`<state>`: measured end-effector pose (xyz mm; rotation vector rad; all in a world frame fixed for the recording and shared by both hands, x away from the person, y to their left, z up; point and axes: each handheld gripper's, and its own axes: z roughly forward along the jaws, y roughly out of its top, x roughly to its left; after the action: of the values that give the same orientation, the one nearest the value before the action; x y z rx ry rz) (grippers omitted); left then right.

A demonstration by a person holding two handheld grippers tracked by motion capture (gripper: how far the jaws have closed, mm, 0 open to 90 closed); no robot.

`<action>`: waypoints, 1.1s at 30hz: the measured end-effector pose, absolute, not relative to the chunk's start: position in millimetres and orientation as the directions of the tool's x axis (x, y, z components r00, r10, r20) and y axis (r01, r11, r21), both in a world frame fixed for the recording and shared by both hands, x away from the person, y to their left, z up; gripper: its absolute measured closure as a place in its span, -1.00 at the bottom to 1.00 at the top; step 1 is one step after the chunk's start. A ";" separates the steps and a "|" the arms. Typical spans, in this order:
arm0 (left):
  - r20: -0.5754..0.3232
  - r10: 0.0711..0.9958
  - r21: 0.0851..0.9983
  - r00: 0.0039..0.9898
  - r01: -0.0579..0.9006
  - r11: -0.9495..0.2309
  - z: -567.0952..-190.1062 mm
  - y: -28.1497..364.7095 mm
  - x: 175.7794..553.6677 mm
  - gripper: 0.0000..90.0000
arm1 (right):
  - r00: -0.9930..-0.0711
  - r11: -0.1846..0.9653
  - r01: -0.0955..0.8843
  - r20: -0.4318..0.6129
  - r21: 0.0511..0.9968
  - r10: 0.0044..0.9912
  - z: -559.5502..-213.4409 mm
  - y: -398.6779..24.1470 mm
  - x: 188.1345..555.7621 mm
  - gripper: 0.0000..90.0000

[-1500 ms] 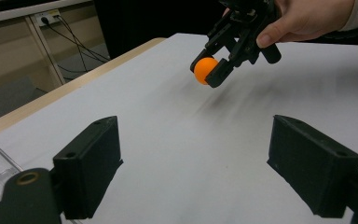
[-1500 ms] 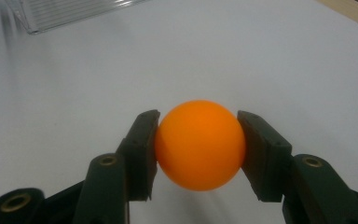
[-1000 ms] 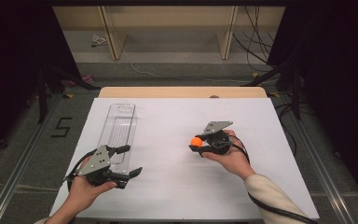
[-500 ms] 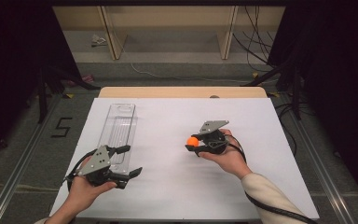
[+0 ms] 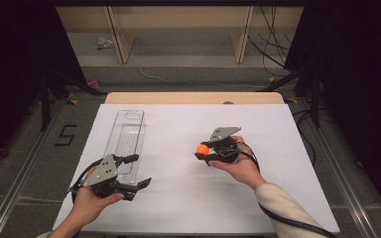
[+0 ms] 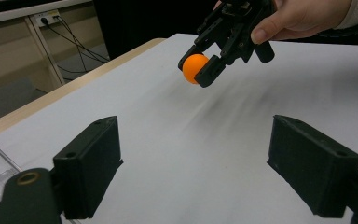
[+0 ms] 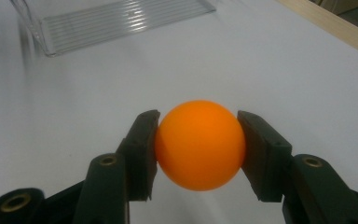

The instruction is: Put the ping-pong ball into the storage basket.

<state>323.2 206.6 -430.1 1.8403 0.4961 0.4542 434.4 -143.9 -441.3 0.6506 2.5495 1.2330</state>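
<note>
An orange ball (image 7: 198, 144) sits clamped between the jaws of my right gripper (image 5: 203, 149), held just above the white table right of centre; the left gripper view shows the ball (image 6: 195, 68) lifted clear of the surface. A clear plastic tray (image 5: 126, 141) lies lengthwise on the table's left half, its ribbed floor (image 7: 121, 21) bare. My left gripper (image 5: 136, 171) rests near the tray's near end with its jaws wide apart and nothing between them.
The white table top (image 5: 178, 198) ends in a wooden strip (image 5: 193, 97) at the far side. Beyond it stand a wooden shelf frame (image 5: 178, 29) and loose cables (image 5: 273, 44) on the floor. A "5" marking (image 5: 65, 135) is on the floor at left.
My right gripper has carried the orange ball slightly left and toward the far side. The left gripper has stayed put.
</note>
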 end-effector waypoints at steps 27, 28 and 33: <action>0.065 0.542 0.951 0.838 0.112 -0.287 -429.9 206.4 323.1 -0.63 | -0.884 0.556 0.279 -0.017 0.783 0.467 -441.2 -132.0 437.7 0.14; 0.067 0.542 0.951 0.838 0.110 -0.288 -429.9 206.4 323.2 -0.63 | -0.884 0.558 0.278 -0.019 0.782 0.466 -441.3 -131.6 437.8 0.14; 0.066 0.543 0.951 0.837 0.111 -0.288 -430.0 206.5 323.2 -0.63 | -0.886 0.560 0.276 -0.020 0.781 0.464 -440.9 -129.3 438.9 0.14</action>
<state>323.2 206.5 -430.0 1.8375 0.4950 0.4554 438.9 -129.3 -440.9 0.6195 2.5716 1.2289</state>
